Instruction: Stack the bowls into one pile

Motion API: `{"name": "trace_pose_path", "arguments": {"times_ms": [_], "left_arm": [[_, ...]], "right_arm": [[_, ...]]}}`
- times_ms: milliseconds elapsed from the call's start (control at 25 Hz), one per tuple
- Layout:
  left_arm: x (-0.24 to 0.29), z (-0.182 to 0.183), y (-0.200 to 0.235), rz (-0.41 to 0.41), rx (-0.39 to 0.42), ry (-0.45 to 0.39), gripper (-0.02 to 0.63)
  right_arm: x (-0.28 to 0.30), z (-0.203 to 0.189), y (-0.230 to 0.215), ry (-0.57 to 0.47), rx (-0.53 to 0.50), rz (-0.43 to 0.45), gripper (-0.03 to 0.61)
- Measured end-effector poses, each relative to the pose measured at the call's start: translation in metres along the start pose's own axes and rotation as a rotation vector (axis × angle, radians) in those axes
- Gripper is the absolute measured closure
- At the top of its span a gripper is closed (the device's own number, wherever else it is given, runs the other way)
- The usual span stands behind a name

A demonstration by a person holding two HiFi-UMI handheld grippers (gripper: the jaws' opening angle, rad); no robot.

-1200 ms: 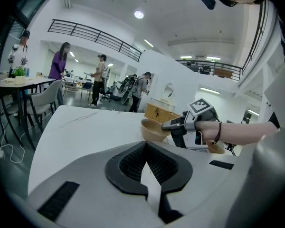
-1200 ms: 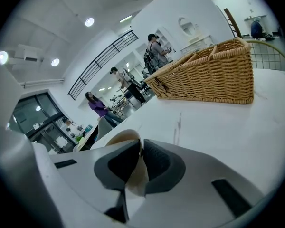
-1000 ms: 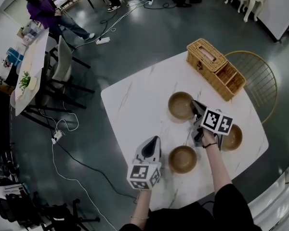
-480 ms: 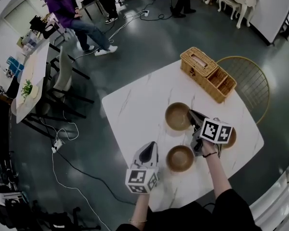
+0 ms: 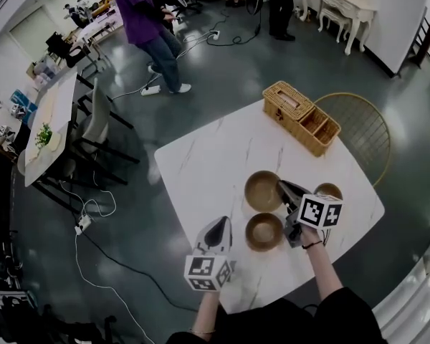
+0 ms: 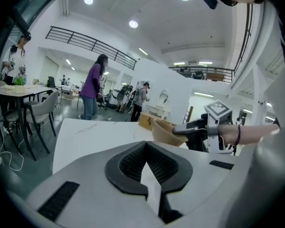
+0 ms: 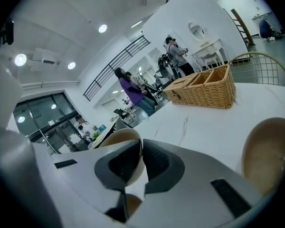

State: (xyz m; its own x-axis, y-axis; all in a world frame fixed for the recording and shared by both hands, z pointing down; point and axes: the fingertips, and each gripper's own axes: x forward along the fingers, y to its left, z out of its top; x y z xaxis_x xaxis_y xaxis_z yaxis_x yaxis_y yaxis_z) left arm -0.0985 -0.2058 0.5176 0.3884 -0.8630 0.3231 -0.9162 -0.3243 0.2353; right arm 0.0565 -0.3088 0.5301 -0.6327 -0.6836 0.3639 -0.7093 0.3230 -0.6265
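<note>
R gripper point(image 5: 281, 186) near-level, pinching bowl point(image 5: 258, 191) rim, prob. airborne

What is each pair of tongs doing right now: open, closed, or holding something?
Left tongs: closed, nothing between them.
Right tongs: closed on the rim of a wooden bowl.

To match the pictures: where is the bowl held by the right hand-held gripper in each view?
Head view: bowl just right of centre.
Left gripper view: bowl right of centre.
Right gripper view: bowl lower left, between the jaws.
Shared landmark: wicker basket, beyond it.
</note>
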Motion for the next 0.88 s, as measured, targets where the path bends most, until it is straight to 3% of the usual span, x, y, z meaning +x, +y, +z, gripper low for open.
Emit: {"name": "trace_pose_path", "arguments": {"times_ms": [440,880], "left_arm": [[-0.024,0.001,-0.004,-0.014,0.012,-0.024,0.600],[-0.040,-0.007,-0.005,-0.021,0.021,-0.012,0.600]], "right_arm": [[-0.032,-0.041,0.016,0.044,-0.065,0.012,0.552],[-0.045,-0.081,0.016,0.140,-0.158,-0.044,0.552]]}}
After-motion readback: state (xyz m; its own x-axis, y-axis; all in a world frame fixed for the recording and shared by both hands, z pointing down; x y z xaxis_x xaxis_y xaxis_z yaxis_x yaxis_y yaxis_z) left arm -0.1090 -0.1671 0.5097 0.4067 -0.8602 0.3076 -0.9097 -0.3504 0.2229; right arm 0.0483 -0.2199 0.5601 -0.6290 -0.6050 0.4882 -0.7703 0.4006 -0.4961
